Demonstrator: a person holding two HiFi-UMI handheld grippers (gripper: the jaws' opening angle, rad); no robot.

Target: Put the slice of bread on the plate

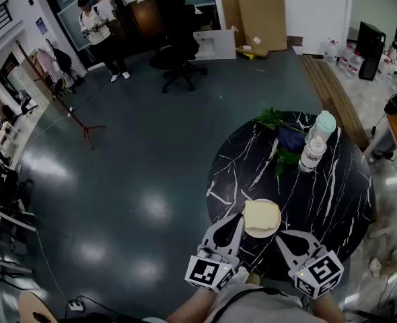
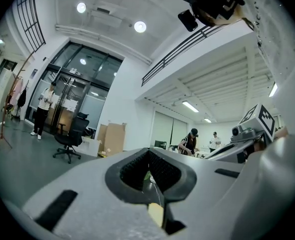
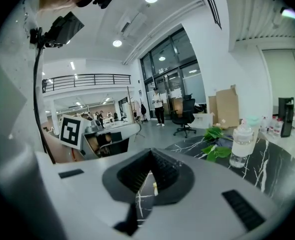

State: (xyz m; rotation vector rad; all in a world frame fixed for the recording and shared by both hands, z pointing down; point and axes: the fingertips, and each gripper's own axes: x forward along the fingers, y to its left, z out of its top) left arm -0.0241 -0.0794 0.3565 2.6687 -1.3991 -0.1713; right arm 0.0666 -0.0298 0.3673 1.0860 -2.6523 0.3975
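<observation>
A pale slice of bread (image 1: 261, 215) lies flat on a small white plate (image 1: 258, 235) near the front edge of the round black marble table (image 1: 333, 194). My left gripper (image 1: 237, 222) hovers at the plate's left edge with its jaws together and nothing in them. My right gripper (image 1: 282, 237) is just right of the plate, also shut and empty. In the left gripper view the left gripper (image 2: 148, 154) has its tips meeting, and a sliver of bread (image 2: 156, 214) shows through the gap below. The right gripper (image 3: 150, 156) looks across the table.
At the table's far side stand two plastic bottles (image 1: 313, 155) (image 1: 323, 126) beside green leaves (image 1: 274, 120). An office chair (image 1: 178, 52), cardboard sheets (image 1: 259, 12) and a standing person (image 1: 97, 32) are farther off on the grey floor.
</observation>
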